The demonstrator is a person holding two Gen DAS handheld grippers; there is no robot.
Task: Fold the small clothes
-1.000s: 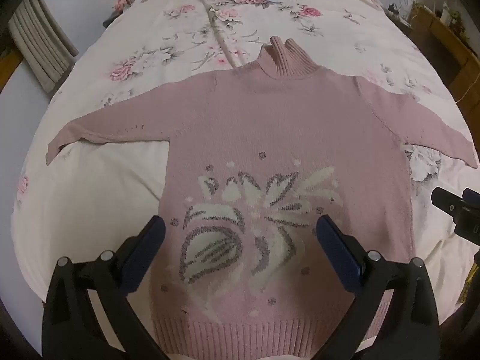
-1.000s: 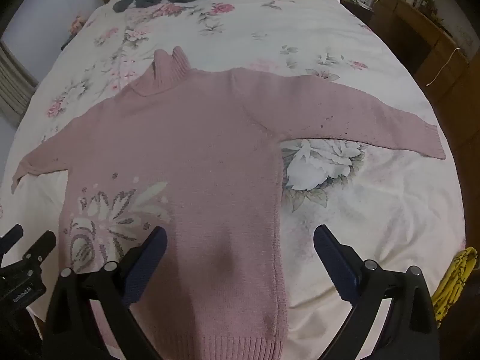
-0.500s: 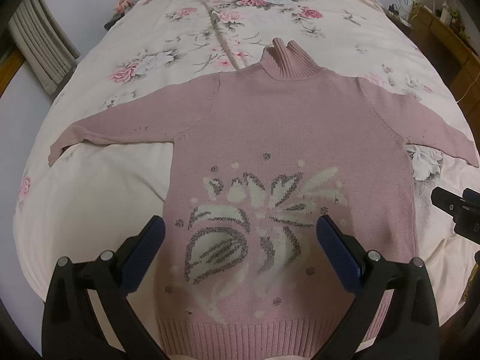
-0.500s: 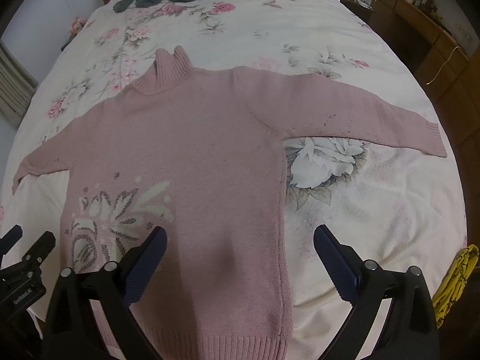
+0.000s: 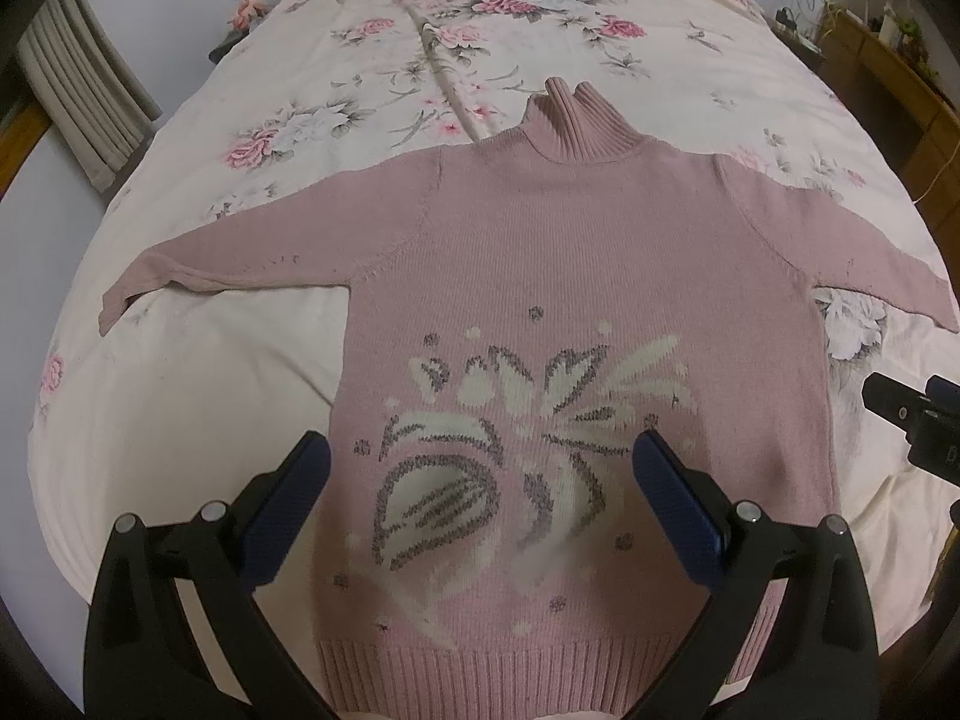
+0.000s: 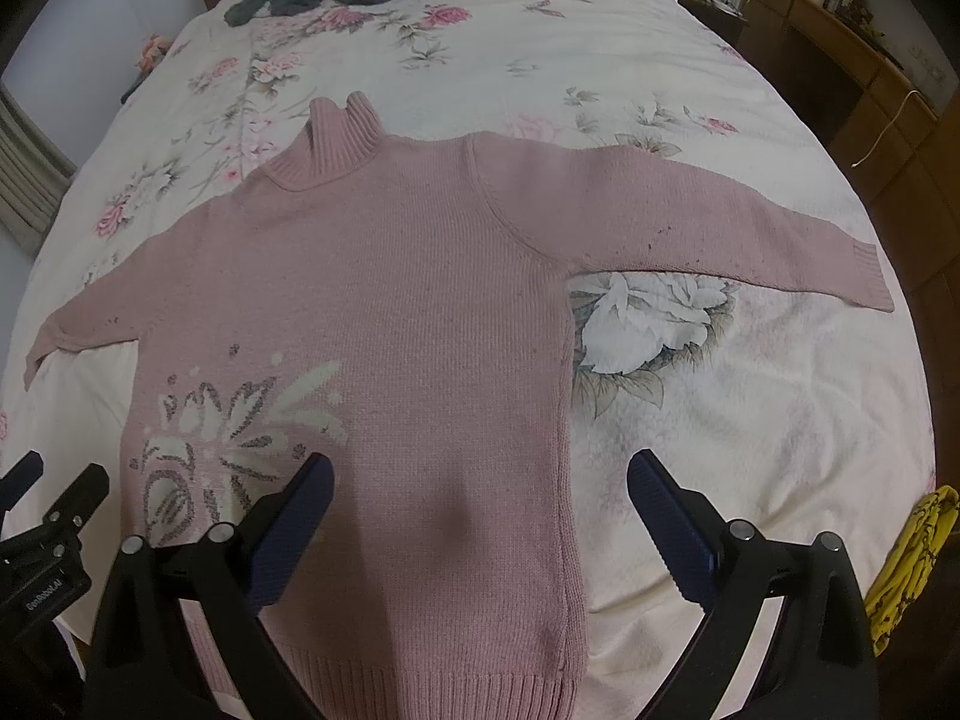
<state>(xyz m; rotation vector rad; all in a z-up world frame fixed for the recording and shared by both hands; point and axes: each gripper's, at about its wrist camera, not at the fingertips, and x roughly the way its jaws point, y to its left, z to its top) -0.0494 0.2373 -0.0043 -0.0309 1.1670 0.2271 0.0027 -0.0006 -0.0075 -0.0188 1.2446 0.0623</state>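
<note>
I'm easing both in lower; the pink sweater [image 5: 576, 324] looms larger, flat on the bed [image 5: 198, 384], unfolded; left hand-held gripper [image 5: 480, 480] and right hand-held gripper [image 6: 480, 495] gape wide, empty

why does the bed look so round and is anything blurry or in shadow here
Left wrist view: fisheye lens bows the bed edges into a curve, corners go black; the sweater is sharp, lighting dim and warm. Right wrist view: same bowing; a soft dark shadow patch lies on the sweater between the open right gripper fingers; the left gripper is open too.
</note>
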